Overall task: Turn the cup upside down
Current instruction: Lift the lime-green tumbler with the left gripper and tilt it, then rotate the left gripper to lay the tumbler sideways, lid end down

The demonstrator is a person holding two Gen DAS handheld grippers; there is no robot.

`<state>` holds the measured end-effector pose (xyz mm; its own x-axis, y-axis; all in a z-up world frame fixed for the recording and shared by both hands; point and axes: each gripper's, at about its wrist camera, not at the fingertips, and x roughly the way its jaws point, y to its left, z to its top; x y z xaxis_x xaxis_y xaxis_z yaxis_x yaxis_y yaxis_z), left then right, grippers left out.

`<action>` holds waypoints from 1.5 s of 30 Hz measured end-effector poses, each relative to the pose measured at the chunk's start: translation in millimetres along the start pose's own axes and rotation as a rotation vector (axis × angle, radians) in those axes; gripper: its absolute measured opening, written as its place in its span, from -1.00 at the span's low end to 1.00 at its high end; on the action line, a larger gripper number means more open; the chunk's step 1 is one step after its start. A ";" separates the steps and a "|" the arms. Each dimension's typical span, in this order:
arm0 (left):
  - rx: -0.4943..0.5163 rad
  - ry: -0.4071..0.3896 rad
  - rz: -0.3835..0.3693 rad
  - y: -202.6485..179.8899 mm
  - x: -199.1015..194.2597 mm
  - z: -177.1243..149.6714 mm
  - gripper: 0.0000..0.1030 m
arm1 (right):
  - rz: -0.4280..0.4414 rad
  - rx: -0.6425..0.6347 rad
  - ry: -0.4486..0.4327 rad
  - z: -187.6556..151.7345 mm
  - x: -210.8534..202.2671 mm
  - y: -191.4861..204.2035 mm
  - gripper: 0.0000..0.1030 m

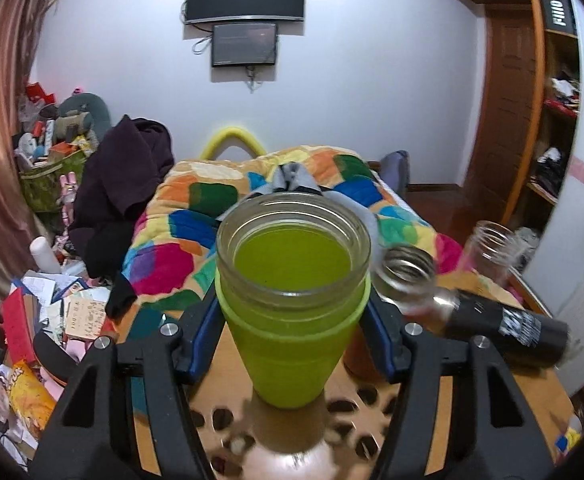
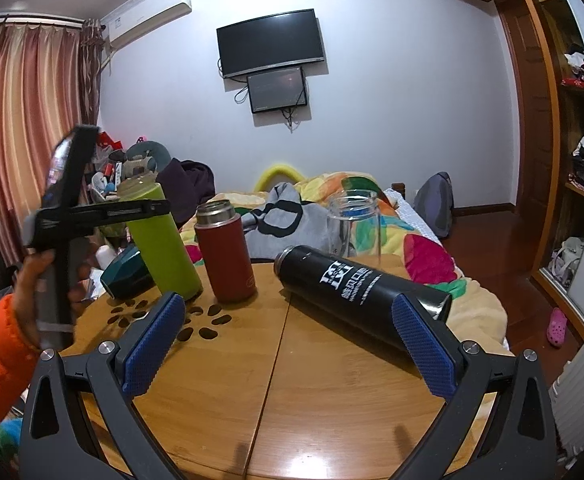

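Note:
A green cup [image 1: 292, 320] with a clear glass rim stands tilted on the round wooden table [image 2: 332, 380], mouth up. My left gripper [image 1: 292, 316] is shut on the cup's upper body. In the right wrist view the green cup [image 2: 164, 240] leans to the left with the left gripper [image 2: 148, 208] around it near the top. My right gripper [image 2: 288, 344] is open and empty above the table's front, with the black bottle's base just behind its right finger [image 2: 424, 348].
A red flask [image 2: 228, 256] stands upright beside the green cup. A black bottle [image 2: 356, 284] lies on its side. A clear glass cup [image 2: 356, 224] stands at the back. A teal object [image 2: 126, 270] lies at the table's left edge. A bed is behind.

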<state>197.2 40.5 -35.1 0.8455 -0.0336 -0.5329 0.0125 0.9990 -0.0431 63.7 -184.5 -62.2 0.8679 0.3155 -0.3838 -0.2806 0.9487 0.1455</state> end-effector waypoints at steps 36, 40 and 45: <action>-0.219 0.141 -0.578 -2.6 -61.2 -43.0 0.21 | 0.310 -0.200 0.192 -45.0 46.5 70.3 0.30; -0.309 0.166 -0.606 16.1 -45.7 -44.0 0.21 | 0.297 -0.222 0.194 -42.8 49.2 74.3 0.28; -0.420 0.240 -0.607 38.1 -15.2 -51.0 0.25 | 0.307 -0.233 0.208 -38.2 54.0 78.1 0.26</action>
<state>157.6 77.5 -71.7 0.6160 -0.6245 -0.4801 0.1923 0.7103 -0.6771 73.0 -92.7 -106.4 0.6352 0.5578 -0.5342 -0.6184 0.7817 0.0810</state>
